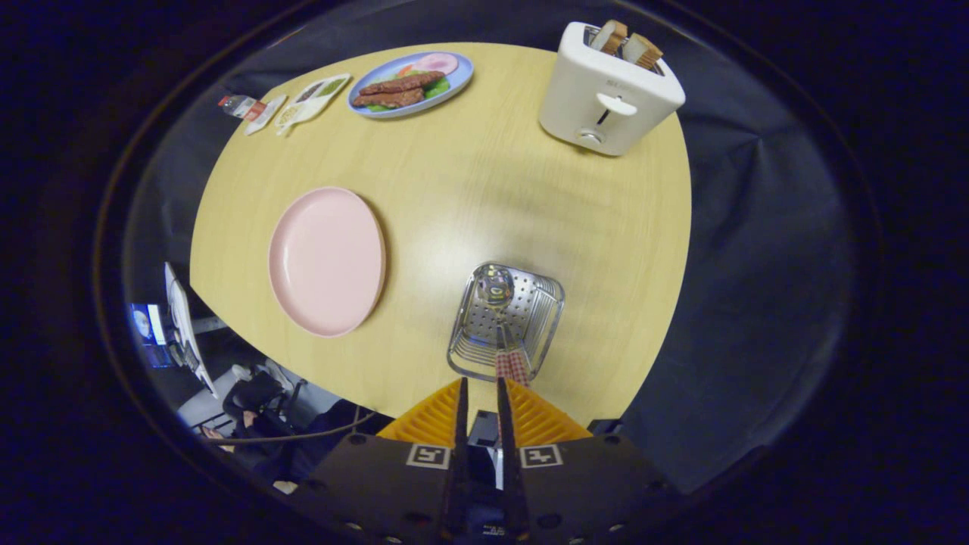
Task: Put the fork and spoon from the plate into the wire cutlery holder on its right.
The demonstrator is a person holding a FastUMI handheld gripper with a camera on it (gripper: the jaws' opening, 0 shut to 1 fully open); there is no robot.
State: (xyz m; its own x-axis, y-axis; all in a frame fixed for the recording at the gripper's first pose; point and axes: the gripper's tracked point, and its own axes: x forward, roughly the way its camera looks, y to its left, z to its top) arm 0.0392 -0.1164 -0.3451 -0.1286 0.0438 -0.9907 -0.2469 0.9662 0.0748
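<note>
A spoon (500, 318) is seen in the wire cutlery holder (546, 322), just ahead of the fingers: its bowl lies deep in the holder at the far end, and its red-checked handle (512, 366) rises over the near rim toward the fingertips. The handle's near end is met by the tips of the gripper (481, 384), whose jaws are drawn close together with only a narrow slot left between them. Whether both fingers press on the handle cannot be told, since the end of the handle is hidden at the fingertips. A second utensil in the holder cannot be made out with certainty.

Beyond the fingers and off to their left, well apart from the holder, a pink plate (327, 260) is set flat on the wooden table (469, 182); nothing is seen lying on it. Farther beyond, a blue plate (411, 83) with slices of meat and greens is placed near the far edge of the table, with some small packets (312, 100) just beside it. Far ahead and to the right of the jaws, a white toaster (610, 89) stands with two slices of bread (625, 42) raised in its slots.
</note>
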